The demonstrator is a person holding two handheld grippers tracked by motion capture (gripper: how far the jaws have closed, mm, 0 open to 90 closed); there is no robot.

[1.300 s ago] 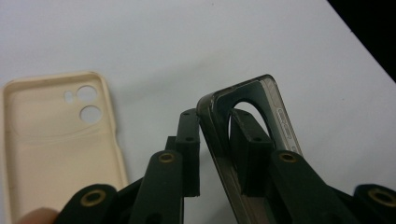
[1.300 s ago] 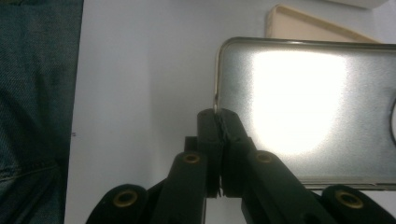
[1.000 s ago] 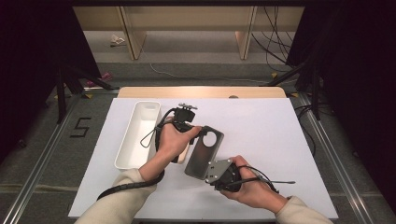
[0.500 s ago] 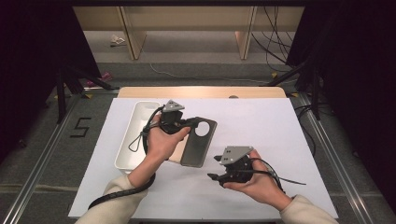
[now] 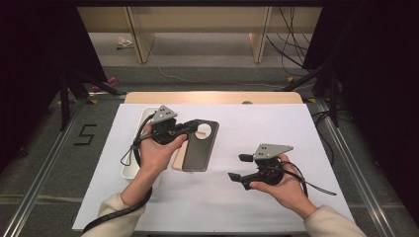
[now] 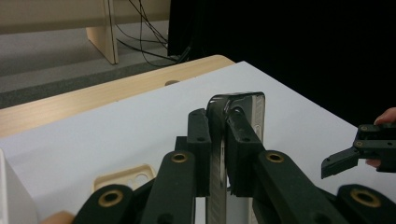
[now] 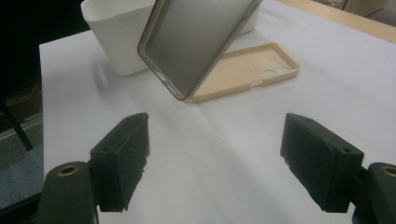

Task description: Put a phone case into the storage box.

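White tray: a long white plastic tray (image 5: 132,170) stands at the left of the white-covered table (image 5: 306,133), partly under the person's left hand (image 5: 155,153).
Left claw: the left claw (image 5: 190,127) is clamped narrow on the rim of a dark grey translucent phone case with a round camera cutout (image 5: 198,148); in the left gripper view the two pads pinch the case's edge (image 6: 238,105) between them.
Grey case: it is lifted off the table and tilted, just right of the tray, hanging over the beige case.
Beige case: a flat beige rubbery phone case (image 7: 243,70) lies on the table beside the tray, partly under the grey one.
Right claw: the right claw (image 5: 239,167) has just been opening and its jaws stand wide with nothing between them, low over bare table, well apart from the grey case, in the right hand (image 5: 281,185).
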